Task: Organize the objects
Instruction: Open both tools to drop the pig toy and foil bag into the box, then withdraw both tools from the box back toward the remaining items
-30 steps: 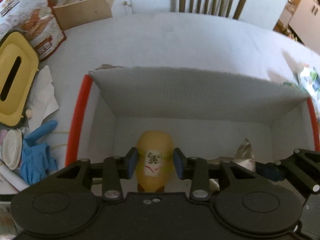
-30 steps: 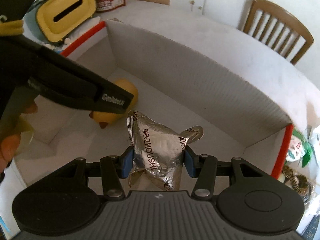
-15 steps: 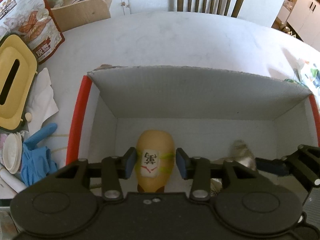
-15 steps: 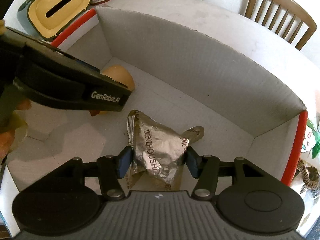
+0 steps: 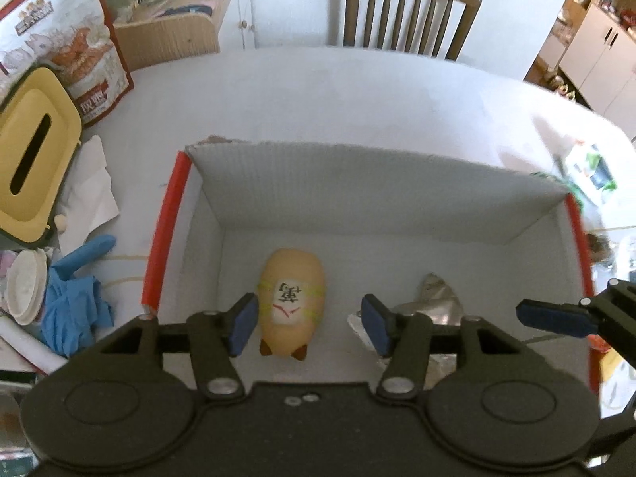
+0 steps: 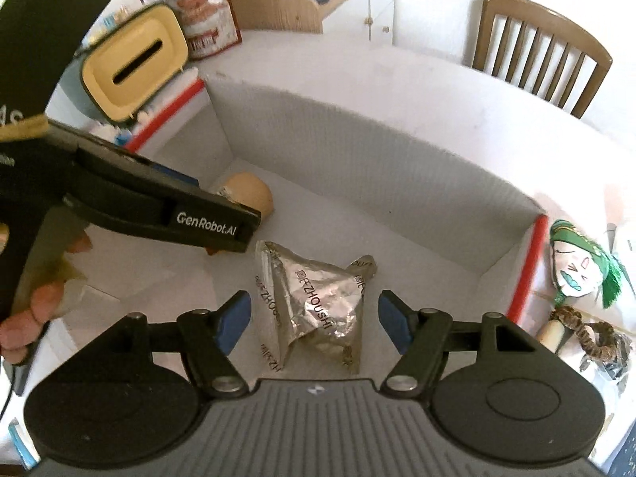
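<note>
- White table [image 5: 357, 99] fills the room's middle, with a wooden chair [image 5: 401, 12] behind it and a white box with red edges [image 5: 165, 246] sitting on top.
- Both things to tidy lie flat on the box floor: a yellow toy [image 5: 292, 302] with a white label, and a shiny silver packet [image 6: 318, 302] beside it.
- Blue pads of the left gripper [image 5: 310, 324] stand apart, one on each side of the toy's lower end, and they do not squeeze it. Its jaws are opening, so the toy is let go.
- Over by the right gripper [image 6: 314, 320], the jaws are opening too. Its pads sit on each side of the packet with gaps showing, so the packet is let go as well.
- One thing that could go wrong: a pad might catch the toy on the way up and roll it over, because the toy is round.
- Crinkly foil could snag on a right pad and get dragged along.
- Seen from the right side, the left gripper hangs close over the toy and near the packet, so the two tools could bump if they lift out crooked.
- An arm could also knock the thin box wall.
</note>
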`<act>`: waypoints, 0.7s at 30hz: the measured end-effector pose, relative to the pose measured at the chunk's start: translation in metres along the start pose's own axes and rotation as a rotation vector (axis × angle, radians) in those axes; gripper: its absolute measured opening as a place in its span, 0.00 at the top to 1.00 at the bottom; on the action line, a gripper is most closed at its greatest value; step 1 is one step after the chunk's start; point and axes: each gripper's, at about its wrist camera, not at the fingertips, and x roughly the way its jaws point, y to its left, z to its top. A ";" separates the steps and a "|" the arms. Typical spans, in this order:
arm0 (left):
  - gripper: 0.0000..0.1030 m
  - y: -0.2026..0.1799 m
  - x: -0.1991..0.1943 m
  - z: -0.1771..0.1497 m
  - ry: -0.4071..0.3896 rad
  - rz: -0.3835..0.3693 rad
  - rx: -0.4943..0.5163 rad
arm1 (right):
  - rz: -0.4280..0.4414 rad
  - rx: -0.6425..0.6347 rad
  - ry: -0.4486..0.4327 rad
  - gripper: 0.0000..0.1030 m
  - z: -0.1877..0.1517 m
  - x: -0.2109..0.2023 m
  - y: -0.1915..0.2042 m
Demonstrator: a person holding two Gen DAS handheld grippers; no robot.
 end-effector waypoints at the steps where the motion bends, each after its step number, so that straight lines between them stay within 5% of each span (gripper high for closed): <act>1: 0.45 -0.001 -0.005 -0.001 -0.011 -0.002 0.000 | 0.004 0.000 -0.012 0.32 0.003 -0.007 -0.001; 21: 0.44 -0.052 -0.083 -0.043 -0.177 -0.040 -0.001 | 0.044 -0.010 -0.170 0.32 -0.035 -0.096 -0.019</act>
